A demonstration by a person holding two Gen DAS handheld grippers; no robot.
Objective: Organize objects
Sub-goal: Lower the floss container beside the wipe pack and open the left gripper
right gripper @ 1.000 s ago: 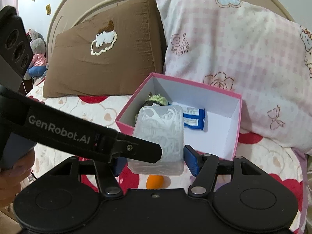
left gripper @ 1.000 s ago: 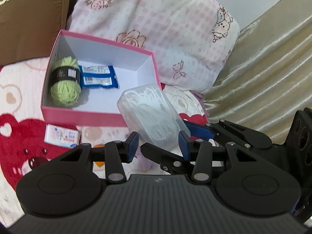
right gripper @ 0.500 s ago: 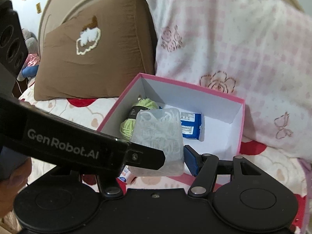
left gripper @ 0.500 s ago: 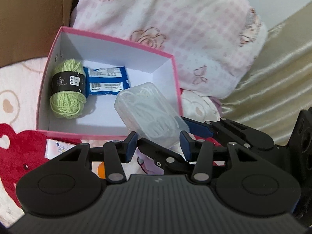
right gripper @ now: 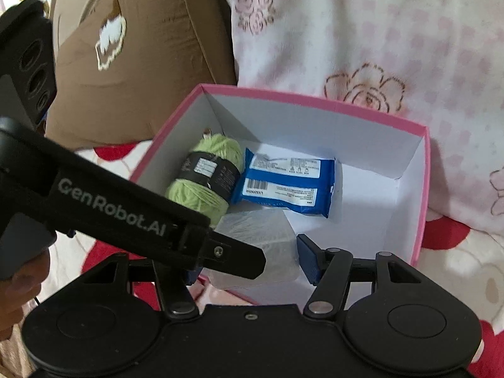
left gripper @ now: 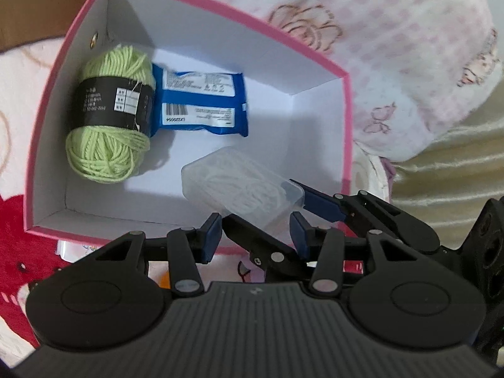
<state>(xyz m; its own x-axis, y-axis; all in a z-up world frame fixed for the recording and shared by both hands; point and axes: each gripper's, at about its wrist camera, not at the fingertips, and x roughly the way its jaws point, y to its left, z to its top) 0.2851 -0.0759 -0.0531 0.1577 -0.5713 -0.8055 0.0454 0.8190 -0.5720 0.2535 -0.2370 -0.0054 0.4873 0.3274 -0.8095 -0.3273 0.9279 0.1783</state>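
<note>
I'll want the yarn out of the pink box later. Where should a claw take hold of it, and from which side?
Take the green yarn ball across its black paper band, from above: the box wall and blue packet flank it, leaving only the top free.

Only properly readable bit: "GenRobot.AI" in pale letters along the black body of the left gripper point(right gripper: 252, 260), seen crossing the right wrist view. On the blue packet point(left gripper: 201, 104) in the pink box point(left gripper: 226, 9), two white labels with a barcode and rows of tiny print, plus a code under the barcode starting with something like "LX", too small to trust. Same packet in the right wrist view, same story. On the green yarn ball point(left gripper: 110, 126), a black band with small white label patches and lines of print, all blurred past reading.
</note>
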